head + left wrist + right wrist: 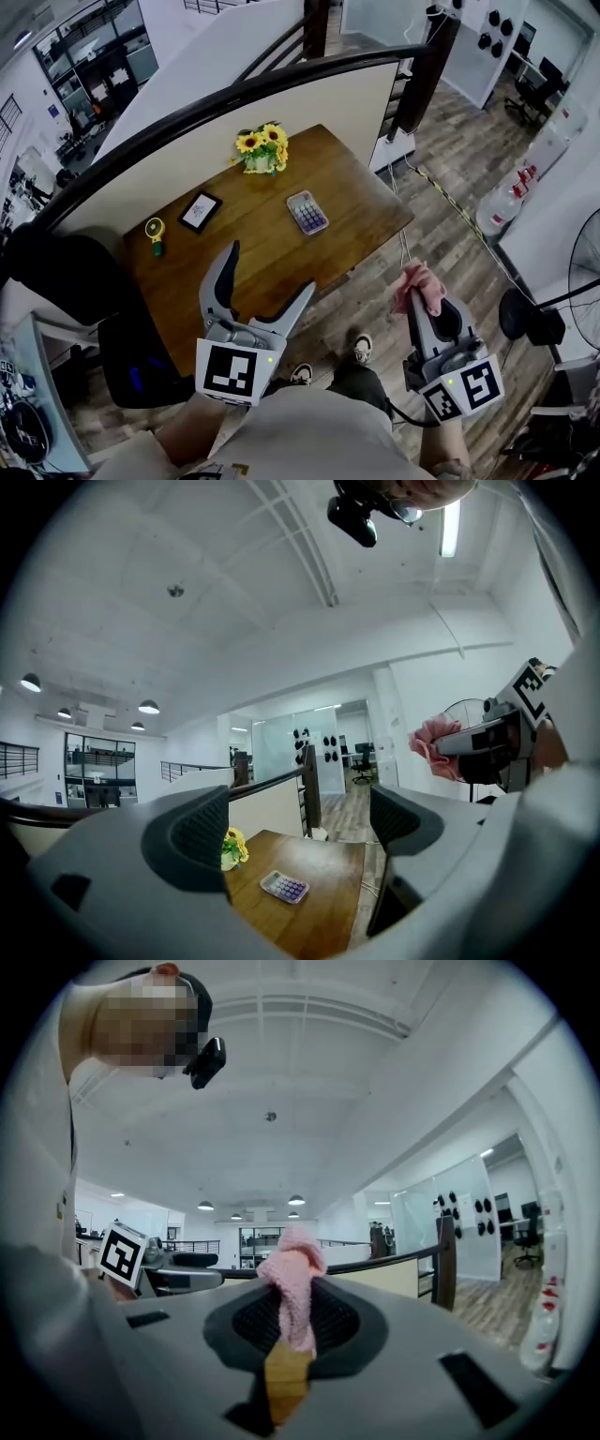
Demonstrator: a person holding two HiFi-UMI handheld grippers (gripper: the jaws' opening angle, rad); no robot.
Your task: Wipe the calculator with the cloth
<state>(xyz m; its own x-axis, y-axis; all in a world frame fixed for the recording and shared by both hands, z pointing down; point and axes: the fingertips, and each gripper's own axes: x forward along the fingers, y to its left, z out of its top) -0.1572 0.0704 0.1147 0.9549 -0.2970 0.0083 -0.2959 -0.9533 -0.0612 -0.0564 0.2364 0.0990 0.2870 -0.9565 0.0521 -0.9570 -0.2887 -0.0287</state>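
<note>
The calculator (307, 212) is light grey with purple keys and lies flat on the wooden table (272, 258), right of centre; it also shows small in the left gripper view (284, 886). My left gripper (267, 281) hangs over the table's near edge with its jaws wide apart and nothing between them. My right gripper (419, 286) is off the table's right side, above the floor, shut on a pink cloth (419, 287) that bunches out past its tips. The cloth (291, 1288) stands pinched between the jaws in the right gripper view.
A pot of sunflowers (262, 149) stands at the table's far edge. A small framed picture (200, 211) and a yellow-green gadget (155, 234) sit at the left. A black office chair (103, 319) stands left of the table, a partition wall (225, 122) behind it.
</note>
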